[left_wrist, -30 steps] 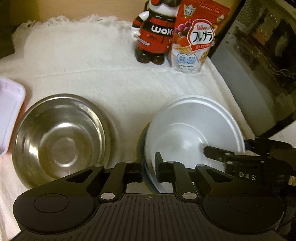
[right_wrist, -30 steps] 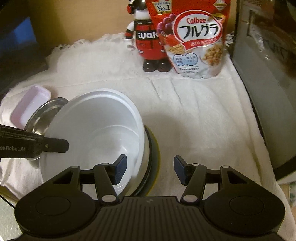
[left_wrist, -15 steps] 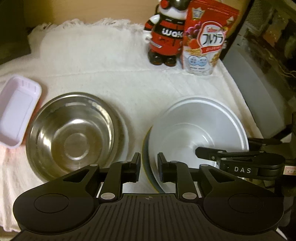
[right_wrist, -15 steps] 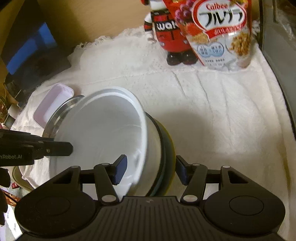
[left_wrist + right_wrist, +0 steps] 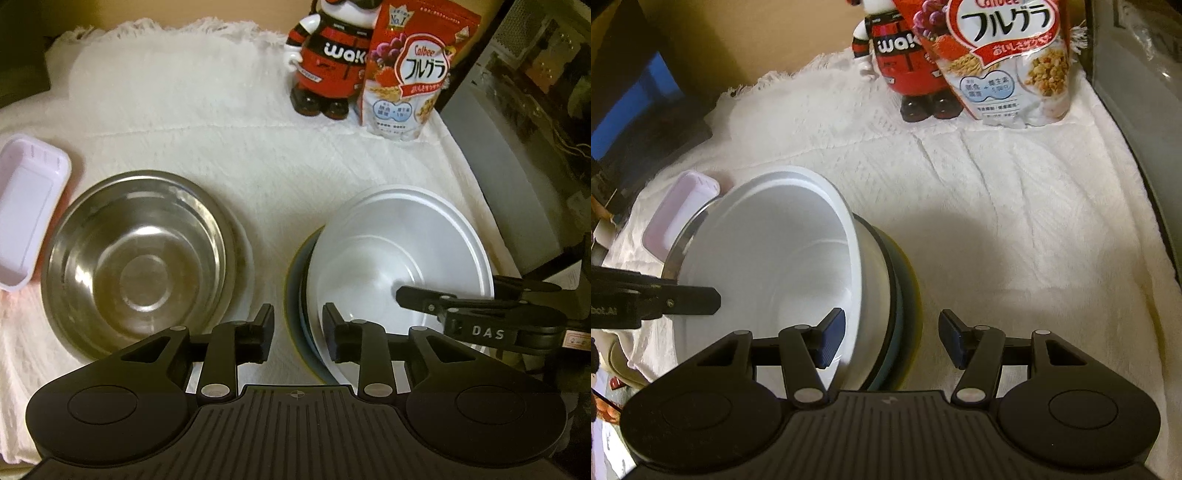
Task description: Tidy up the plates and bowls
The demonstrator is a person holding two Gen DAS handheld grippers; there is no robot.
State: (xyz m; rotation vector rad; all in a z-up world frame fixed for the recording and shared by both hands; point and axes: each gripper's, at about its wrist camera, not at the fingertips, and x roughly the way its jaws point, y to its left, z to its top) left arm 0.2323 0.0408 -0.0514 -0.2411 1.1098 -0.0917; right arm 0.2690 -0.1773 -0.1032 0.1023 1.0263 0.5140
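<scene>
Left wrist: left gripper point(image 5: 298, 328) jaws just opening, straddling white bowl point(image 5: 399, 254) rim untouched; right gripper point(image 5: 893, 341) half-wide around bowl's opposite rim; steel bowl point(image 5: 136, 262) beside it

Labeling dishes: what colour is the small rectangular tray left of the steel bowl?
Pale lilac-pink tray, clearest in the left wrist view.

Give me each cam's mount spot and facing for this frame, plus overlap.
Left wrist: on the left gripper, angled down at the steel bowl and white bowl; own fingers plus the right gripper's fingers show.
Right wrist: on the right gripper, angled down, straddling the white bowl's rim; left gripper's finger shows.
Shared: white bowl, steel bowl, pink tray, cereal bag, figurine.
</scene>
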